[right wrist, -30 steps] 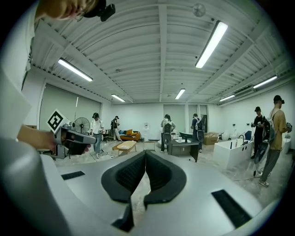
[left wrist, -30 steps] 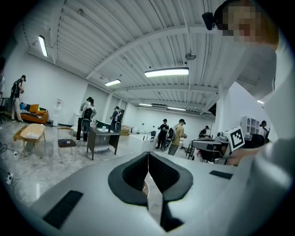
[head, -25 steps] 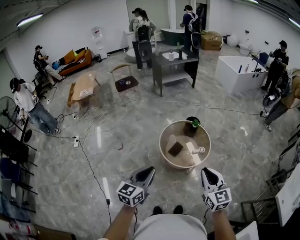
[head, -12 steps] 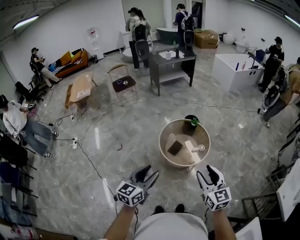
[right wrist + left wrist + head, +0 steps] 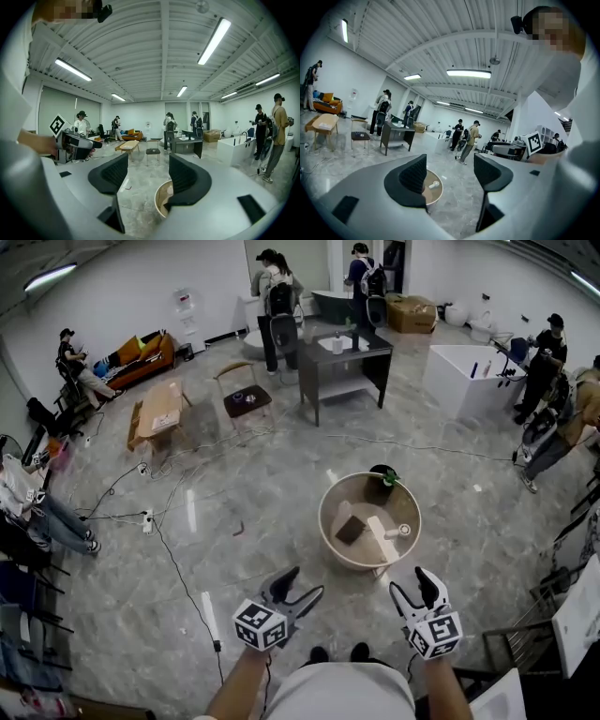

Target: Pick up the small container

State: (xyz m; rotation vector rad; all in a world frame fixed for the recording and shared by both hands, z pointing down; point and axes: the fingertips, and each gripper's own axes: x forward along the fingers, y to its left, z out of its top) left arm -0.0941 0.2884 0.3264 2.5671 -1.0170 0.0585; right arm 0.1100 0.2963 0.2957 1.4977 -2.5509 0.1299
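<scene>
Beige and round, the low table [image 5: 327,512] with a raised rim carries things too small to make out well. A small white round container [image 5: 404,532] lies near its right edge, just beside a long cream block [image 5: 382,540]. A dark square piece [image 5: 352,532] and a black pot with a green plant [image 5: 382,484] are also there. In the right gripper view one jaw covers most of this table.

The left gripper [image 5: 302,584] and the right gripper [image 5: 410,582] hang apart from the table. Both pairs of jaws are opening, with nothing between them.

The grey marble floor [image 5: 469,521] is crossed by black cables [image 5: 178,573]. Far behind are a dark table [image 5: 342,357], an orange sofa [image 5: 145,351] and standing people [image 5: 277,296].
</scene>
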